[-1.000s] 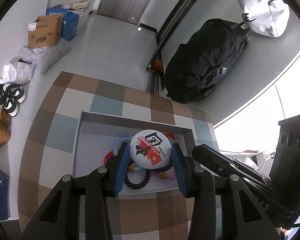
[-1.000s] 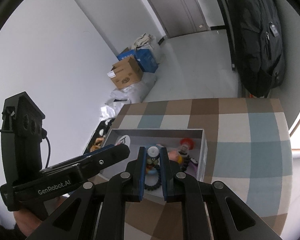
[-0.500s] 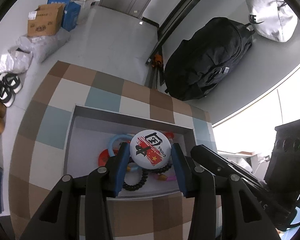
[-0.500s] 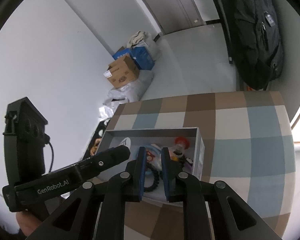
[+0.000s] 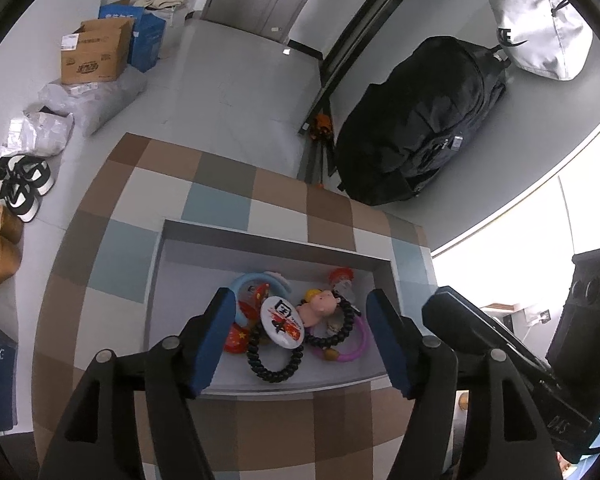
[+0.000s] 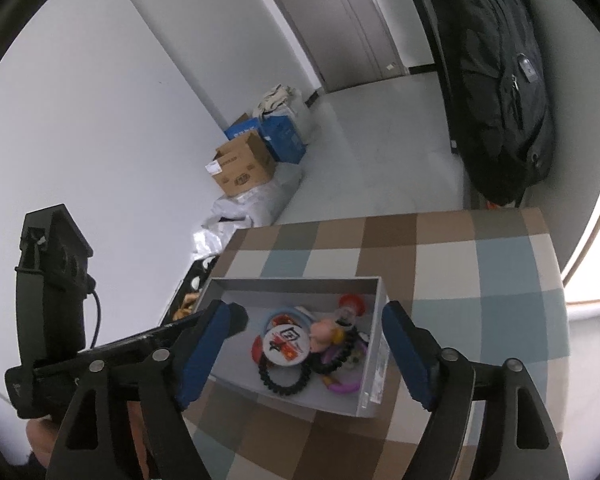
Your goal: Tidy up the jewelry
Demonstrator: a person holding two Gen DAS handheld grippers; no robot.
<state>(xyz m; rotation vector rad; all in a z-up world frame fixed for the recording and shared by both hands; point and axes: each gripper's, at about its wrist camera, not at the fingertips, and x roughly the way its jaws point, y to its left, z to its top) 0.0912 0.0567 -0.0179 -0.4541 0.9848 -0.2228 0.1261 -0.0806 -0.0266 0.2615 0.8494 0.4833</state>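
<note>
A grey open box [image 5: 172, 280] [image 6: 370, 364] sits on the checkered table. In it lie a round white badge with red print [image 5: 281, 322] [image 6: 286, 341], a black bead bracelet [image 5: 274, 362] [image 6: 284, 380], a second dark bead bracelet [image 5: 334, 330], a purple ring [image 5: 350, 350] [image 6: 342, 386], a blue ring [image 5: 246, 284], a small pink figure [image 5: 320, 308] [image 6: 323, 330] and a red-capped piece [image 5: 340, 274] [image 6: 350, 302]. My left gripper [image 5: 304, 340] is open and empty above the box. My right gripper [image 6: 304, 354] is open and empty above the box too.
The table top [image 5: 228, 184] [image 6: 500, 320] is a brown, blue and white check. A black backpack [image 5: 420, 120] [image 6: 496, 80] leans on the far wall, a grey bag [image 5: 540, 24] above it. Cardboard boxes [image 5: 94, 54] [image 6: 242, 170], plastic bags and shoes [image 5: 20, 188] lie on the floor at left.
My left gripper has opened and let go of the white badge, which now lies in the box. My right gripper has opened too, letting go of the small piece it held.
</note>
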